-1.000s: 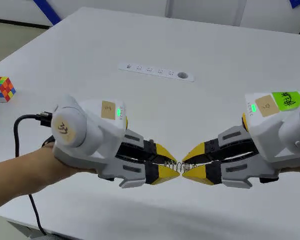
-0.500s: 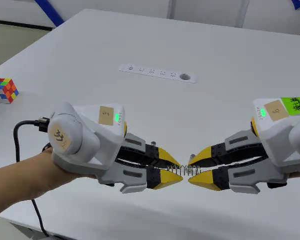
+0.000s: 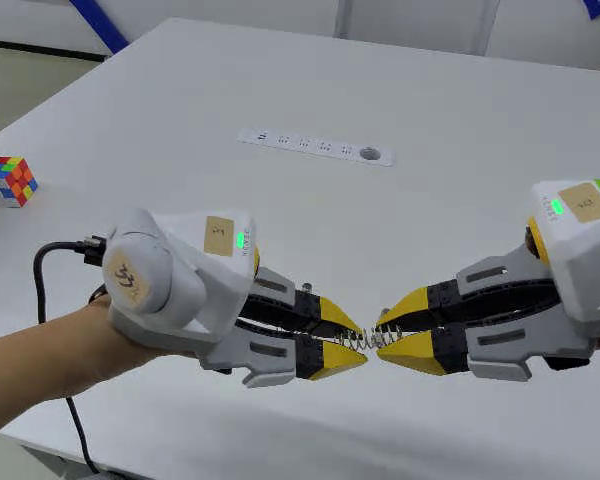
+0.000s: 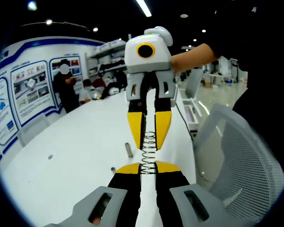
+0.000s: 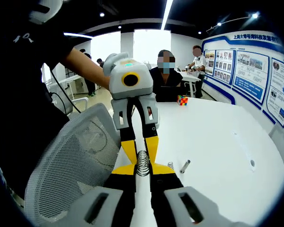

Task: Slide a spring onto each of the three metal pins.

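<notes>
Now your left hand-held gripper (image 3: 362,345) and right hand-held gripper (image 3: 381,340) both clamp one thin, coiled wire spring (image 4: 148,150) by its ends.

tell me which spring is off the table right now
The held spring, clamped between left gripper and right gripper; the loose spring lies on the table beside a metal pin.

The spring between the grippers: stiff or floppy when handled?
Probably springy, not stiff: the spring is thin, open-coiled wire. Likely very light: the left gripper and right gripper carry it by their tips alone. Being round, it may roll if dropped.
</notes>
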`<action>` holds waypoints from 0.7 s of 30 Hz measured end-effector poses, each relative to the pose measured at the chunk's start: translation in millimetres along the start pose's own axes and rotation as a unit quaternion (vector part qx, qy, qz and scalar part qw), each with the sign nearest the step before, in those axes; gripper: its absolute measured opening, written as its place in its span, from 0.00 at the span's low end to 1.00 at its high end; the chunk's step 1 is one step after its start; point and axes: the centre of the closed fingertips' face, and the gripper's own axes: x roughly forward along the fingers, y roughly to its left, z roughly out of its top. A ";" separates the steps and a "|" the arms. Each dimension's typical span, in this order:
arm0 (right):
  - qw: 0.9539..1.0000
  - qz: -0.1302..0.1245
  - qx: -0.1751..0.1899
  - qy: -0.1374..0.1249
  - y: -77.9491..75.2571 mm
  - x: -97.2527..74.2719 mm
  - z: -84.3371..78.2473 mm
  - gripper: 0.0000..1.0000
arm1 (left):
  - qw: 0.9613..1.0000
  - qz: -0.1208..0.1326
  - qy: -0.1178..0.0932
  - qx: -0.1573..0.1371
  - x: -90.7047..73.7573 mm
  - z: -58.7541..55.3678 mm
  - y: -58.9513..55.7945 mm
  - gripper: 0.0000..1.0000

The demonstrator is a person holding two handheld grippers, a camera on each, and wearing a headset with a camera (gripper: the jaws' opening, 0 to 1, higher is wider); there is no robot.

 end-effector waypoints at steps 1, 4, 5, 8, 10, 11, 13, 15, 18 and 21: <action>1.000 0.000 -0.001 -0.003 0.2 0.5 2.1 0.11 | 1.000 0.001 0.001 0.000 0.4 -0.1 0.3 0.10; 1.000 -0.001 0.003 -0.017 -0.8 2.7 9.1 0.11 | 1.000 0.005 0.003 -0.001 1.7 -0.7 1.4 0.10; 1.000 -0.001 0.005 -0.021 -0.8 3.3 10.3 0.11 | 1.000 0.006 0.003 -0.002 1.9 -0.8 1.6 0.10; 1.000 -0.001 0.006 -0.025 -1.5 4.9 12.8 0.11 | 1.000 0.008 0.004 -0.002 2.2 -1.5 2.2 0.10; 1.000 -0.003 0.005 -0.028 -1.9 5.6 13.9 0.11 | 1.000 0.009 0.004 -0.003 2.1 -1.8 2.5 0.10; 0.999 -0.005 0.004 -0.031 -2.7 5.8 15.3 0.11 | 1.000 0.012 0.002 -0.005 1.9 -1.2 3.1 0.10; 0.999 -0.009 0.012 -0.042 -3.8 5.7 18.7 0.11 | 1.000 0.014 -0.004 -0.010 1.6 0.4 3.9 0.10; 0.999 -0.012 0.018 -0.048 -5.3 5.4 20.9 0.11 | 1.000 0.018 -0.009 -0.013 1.6 1.9 4.8 0.10; 0.998 -0.014 0.022 -0.051 -6.3 5.7 22.0 0.11 | 1.000 0.019 -0.010 -0.015 1.8 2.1 5.8 0.10; 0.997 -0.013 0.032 -0.063 -6.4 5.8 26.5 0.11 | 1.000 0.016 -0.017 -0.018 1.6 4.5 4.8 0.10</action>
